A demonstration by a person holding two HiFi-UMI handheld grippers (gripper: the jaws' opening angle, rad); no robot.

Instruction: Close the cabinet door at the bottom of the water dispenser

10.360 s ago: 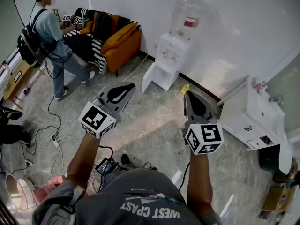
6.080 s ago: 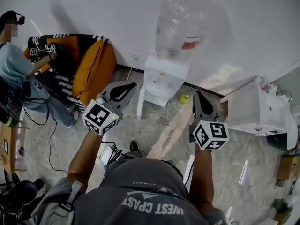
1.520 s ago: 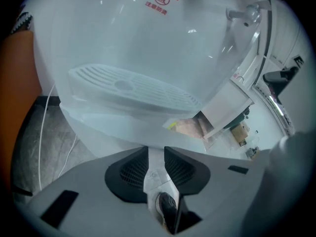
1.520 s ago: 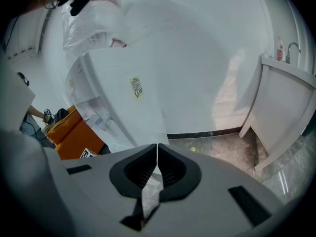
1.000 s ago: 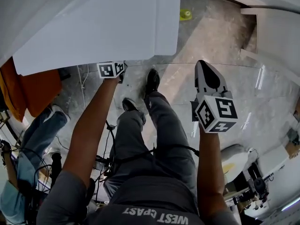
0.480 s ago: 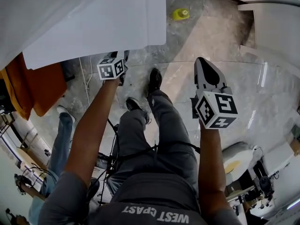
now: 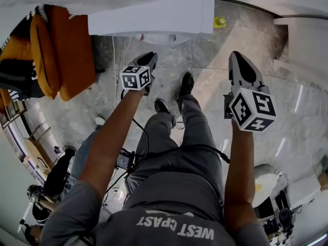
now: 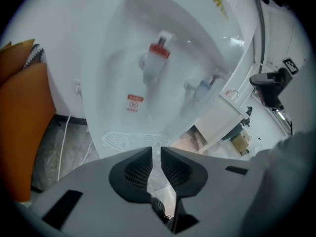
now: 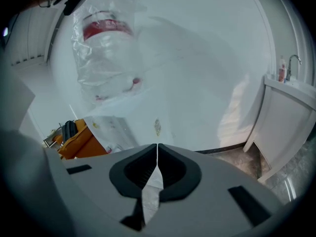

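Note:
The white water dispenser (image 7: 154,14) stands at the top of the head view, seen from above. In the left gripper view its front fills the frame, with a red tap (image 8: 159,51), a blue tap (image 8: 202,85) and a drip grille (image 8: 131,139). The part below the grille, where the cabinet door is, lies hidden behind my left gripper (image 8: 156,149). Its jaws are closing, a narrow gap is left, and nothing is between them. My left gripper (image 7: 148,57) hangs just in front of the dispenser. My right gripper (image 7: 237,55) is off to the right, its tips touching, shut and empty (image 9: 157,146). The water bottle (image 9: 106,31) shows on top.
An orange sofa (image 7: 61,50) stands at the left next to the dispenser. A white sink cabinet (image 7: 307,40) is at the right, with a tap (image 9: 291,63). A small yellow object (image 7: 219,21) lies on the floor by the wall. My feet (image 7: 174,94) and cables are below.
Both grippers have risen away from the floor. The view has pulled back from the dispenser, which now sits higher in the frame, and the orange sofa has come into view at the left.

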